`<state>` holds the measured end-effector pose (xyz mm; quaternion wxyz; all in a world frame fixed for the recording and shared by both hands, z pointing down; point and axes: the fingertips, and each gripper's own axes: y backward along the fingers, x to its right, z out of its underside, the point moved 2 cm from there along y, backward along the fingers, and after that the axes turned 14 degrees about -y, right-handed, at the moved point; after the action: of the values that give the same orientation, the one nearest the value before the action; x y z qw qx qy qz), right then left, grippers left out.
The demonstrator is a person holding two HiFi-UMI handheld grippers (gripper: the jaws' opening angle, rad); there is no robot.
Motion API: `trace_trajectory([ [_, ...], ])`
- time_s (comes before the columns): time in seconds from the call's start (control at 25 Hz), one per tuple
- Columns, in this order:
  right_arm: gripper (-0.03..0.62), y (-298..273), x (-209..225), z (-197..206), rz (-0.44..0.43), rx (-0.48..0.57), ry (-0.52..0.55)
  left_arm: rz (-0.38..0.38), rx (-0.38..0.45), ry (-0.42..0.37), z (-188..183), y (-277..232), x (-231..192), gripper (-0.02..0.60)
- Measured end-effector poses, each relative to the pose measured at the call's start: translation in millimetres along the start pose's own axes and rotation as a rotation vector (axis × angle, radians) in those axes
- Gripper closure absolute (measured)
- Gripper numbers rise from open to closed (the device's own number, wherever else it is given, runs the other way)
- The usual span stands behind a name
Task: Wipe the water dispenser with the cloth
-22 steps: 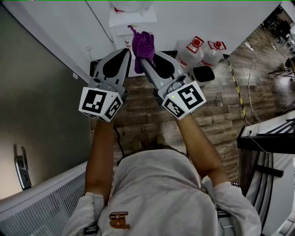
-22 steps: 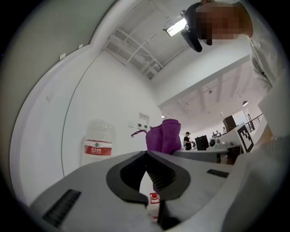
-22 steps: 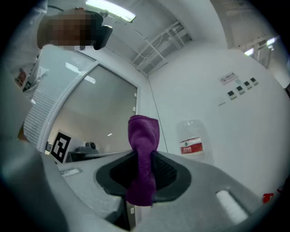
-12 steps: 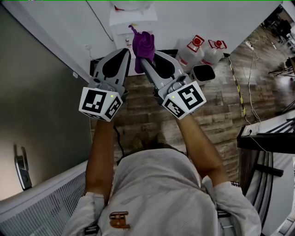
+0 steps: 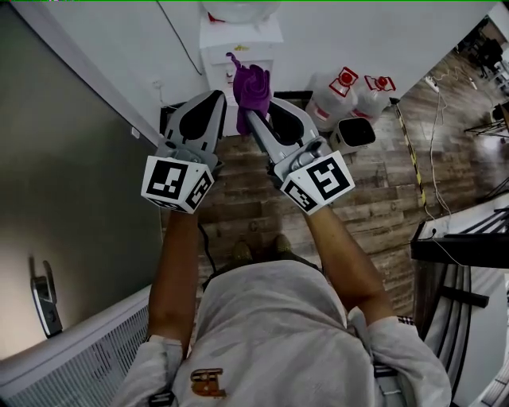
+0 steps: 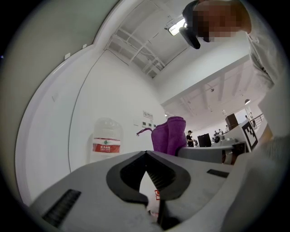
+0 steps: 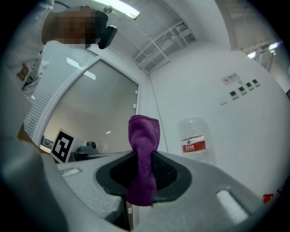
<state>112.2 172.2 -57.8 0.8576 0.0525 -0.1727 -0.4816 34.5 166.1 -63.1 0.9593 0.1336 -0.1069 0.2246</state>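
Note:
The white water dispenser [image 5: 238, 44] stands against the wall at the top of the head view, with its clear bottle [image 5: 237, 8] on top. That bottle also shows in the left gripper view [image 6: 107, 138] and in the right gripper view [image 7: 195, 140]. My right gripper [image 5: 251, 111] is shut on a purple cloth [image 5: 251, 86], which sticks up bunched from between the jaws [image 7: 144, 152], just in front of the dispenser. My left gripper [image 5: 215, 97] is held beside it on the left, shut with nothing in it [image 6: 146, 153]. From there the cloth [image 6: 168, 135] shows to the right.
Two spare water jugs [image 5: 340, 86] with red labels stand right of the dispenser, with a black bin [image 5: 352, 131] in front of them. A glass partition [image 5: 71, 183] runs along the left. A cable [image 5: 433, 119] lies on the wooden floor, and a desk frame [image 5: 461, 246] stands at right.
The dispenser now sits lower and larger in the head view, and both grippers are closer to it. The right gripper still holds the cloth; the left stays shut.

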Motion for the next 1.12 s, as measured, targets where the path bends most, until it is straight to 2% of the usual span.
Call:
trace_trajectory([
  [0.48, 0.500, -43.6, -7.9, 27.6, 0.092, -0.006, 0.049, 0.048, 0.004, 0.000, 23.5, 16.4, -50.2, 0.583],
  [0.8, 0.500, -82.1, 20.7, 55.8, 0.155, -0.024, 0.084, 0.018, -0.029, 0.017, 64.3, 0.8, -92.1, 0.583],
  [1.12, 0.500, -129.2, 66.9, 80.6, 0.185, -0.025, 0.102, 0.019, -0.048, 0.021, 113.0, -48.6, -125.5, 0.583],
])
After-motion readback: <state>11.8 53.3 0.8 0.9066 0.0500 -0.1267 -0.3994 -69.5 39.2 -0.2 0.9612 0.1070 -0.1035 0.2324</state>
